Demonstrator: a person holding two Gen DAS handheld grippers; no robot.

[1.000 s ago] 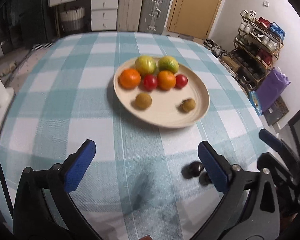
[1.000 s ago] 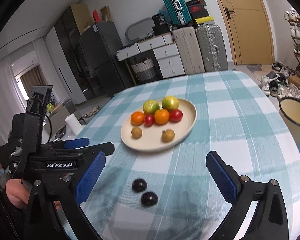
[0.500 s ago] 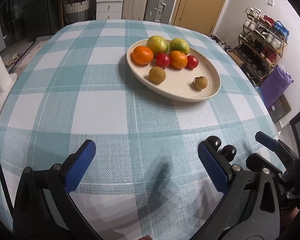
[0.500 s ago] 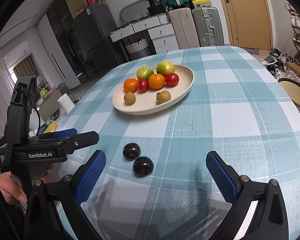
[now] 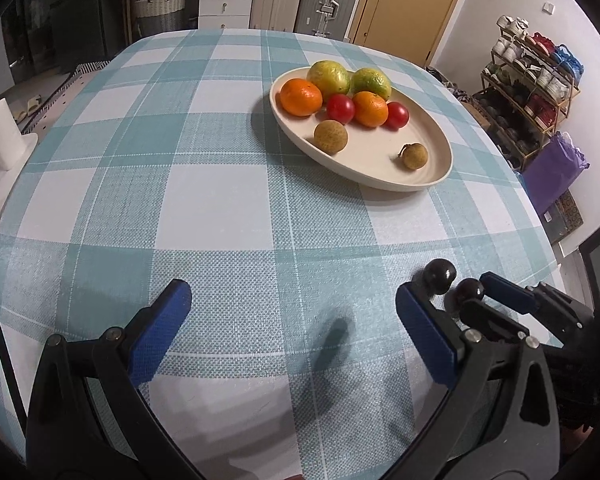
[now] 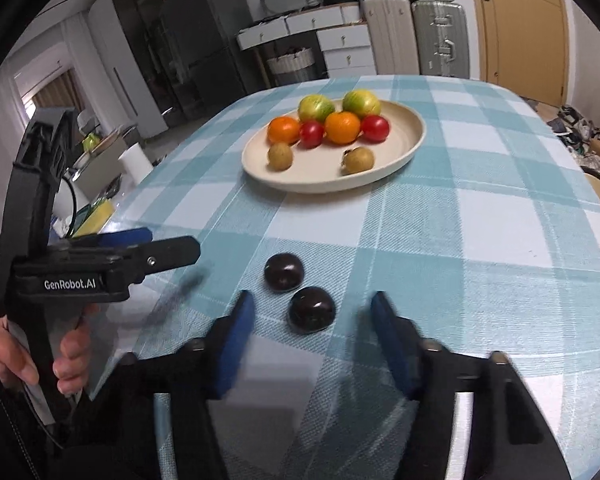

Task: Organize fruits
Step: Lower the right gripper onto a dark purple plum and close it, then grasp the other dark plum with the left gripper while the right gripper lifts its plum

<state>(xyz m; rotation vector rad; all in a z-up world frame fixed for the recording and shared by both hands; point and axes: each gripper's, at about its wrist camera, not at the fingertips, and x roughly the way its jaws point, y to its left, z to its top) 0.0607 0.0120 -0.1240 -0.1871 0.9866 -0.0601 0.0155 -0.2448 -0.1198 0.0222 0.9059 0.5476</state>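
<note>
Right gripper (image 6: pixel 312 334) jaws just closing around near plum (image 6: pixel 312 309), pads apparently not touching yet; left gripper (image 5: pixel 292 320) released, empty.

Beyond my table's teal-checked cloth (image 5: pixel 220 208) I see white drawers (image 6: pixel 342 46), two suitcases (image 6: pixel 440 36) and a yellow door (image 6: pixel 524 28) along the top; a shoe rack (image 5: pixel 532 80) stands right, possibly a dark fridge (image 6: pixel 204 36) upper left.

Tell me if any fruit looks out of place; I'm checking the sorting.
Yes: two dark round fruits lie on the checked tablecloth, apart from the plate holding every other fruit. The right gripper, jaws just closing, brackets the nearer one without touching.
</note>
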